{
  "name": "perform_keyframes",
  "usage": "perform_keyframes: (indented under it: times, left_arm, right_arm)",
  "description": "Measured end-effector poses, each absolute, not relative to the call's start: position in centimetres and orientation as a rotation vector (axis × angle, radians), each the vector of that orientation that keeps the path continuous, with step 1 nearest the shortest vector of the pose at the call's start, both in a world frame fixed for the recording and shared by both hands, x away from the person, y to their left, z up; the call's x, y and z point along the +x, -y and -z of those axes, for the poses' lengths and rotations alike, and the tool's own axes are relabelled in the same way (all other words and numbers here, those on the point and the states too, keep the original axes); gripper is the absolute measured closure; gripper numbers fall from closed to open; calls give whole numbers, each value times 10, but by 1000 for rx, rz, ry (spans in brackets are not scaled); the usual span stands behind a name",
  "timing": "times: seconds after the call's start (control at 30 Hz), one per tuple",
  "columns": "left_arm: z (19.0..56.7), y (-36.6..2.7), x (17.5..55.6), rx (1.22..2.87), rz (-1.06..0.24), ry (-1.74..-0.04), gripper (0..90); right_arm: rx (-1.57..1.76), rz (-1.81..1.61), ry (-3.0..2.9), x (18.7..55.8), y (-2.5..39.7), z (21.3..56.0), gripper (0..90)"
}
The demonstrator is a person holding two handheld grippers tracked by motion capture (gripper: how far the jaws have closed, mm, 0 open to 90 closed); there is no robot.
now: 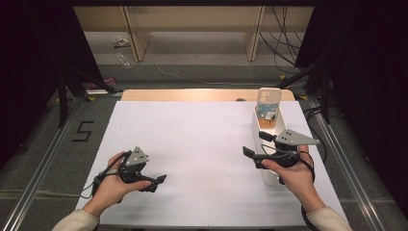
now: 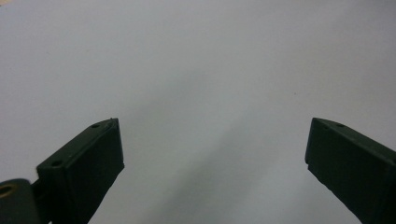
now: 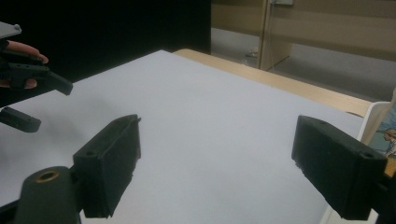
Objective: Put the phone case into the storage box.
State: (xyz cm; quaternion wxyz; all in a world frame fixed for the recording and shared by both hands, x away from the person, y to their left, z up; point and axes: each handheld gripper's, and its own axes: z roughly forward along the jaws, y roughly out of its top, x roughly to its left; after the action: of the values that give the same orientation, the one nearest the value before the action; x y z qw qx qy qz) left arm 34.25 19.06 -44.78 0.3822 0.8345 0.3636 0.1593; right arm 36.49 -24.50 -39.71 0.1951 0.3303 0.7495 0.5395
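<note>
1. Here we start at the left gripper (image 1: 156,182): in the high view it sits in the left hand (image 1: 115,183) low over the white sheet (image 1: 192,139), its jaws pointing toward the middle of the table.
2. In the left gripper view we see its two black jaws spread wide with nothing between them, and plain white sheet (image 2: 201,70) beyond, a closeness the high view cannot give.
3. We find the right gripper (image 1: 255,144) held in the right hand (image 1: 293,175), right beside the white bin (image 1: 257,126); its jaws point left, away from the bin.
4. In the right gripper view its jaws also stand far apart and empty over the white sheet (image 3: 210,116).
5. That same view gives us the left gripper (image 3: 35,100) at its left edge, with fingertips (image 3: 25,49) around it, and a sliver of the white bin (image 3: 376,119) at its right edge.
6. The phone case (image 1: 267,107) stands upright at the far end of the white bin, leaning on its wall; we see its camera cut-out and printed picture from above.
7. The high view alone lets us take in the wooden table edge (image 1: 202,94), the floor mark "5" (image 1: 82,131) and the cables (image 1: 284,43) beyond.
</note>
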Motion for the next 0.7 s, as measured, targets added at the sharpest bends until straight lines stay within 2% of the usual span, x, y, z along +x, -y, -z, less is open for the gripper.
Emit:
perform_keyframes:
  times: [0.7]
  left_arm:
    - [448, -197, 338, 2114, -410, -941, 38]
  right_arm:
    - [873, -1513, -2108, 350, 255, 403, 163]
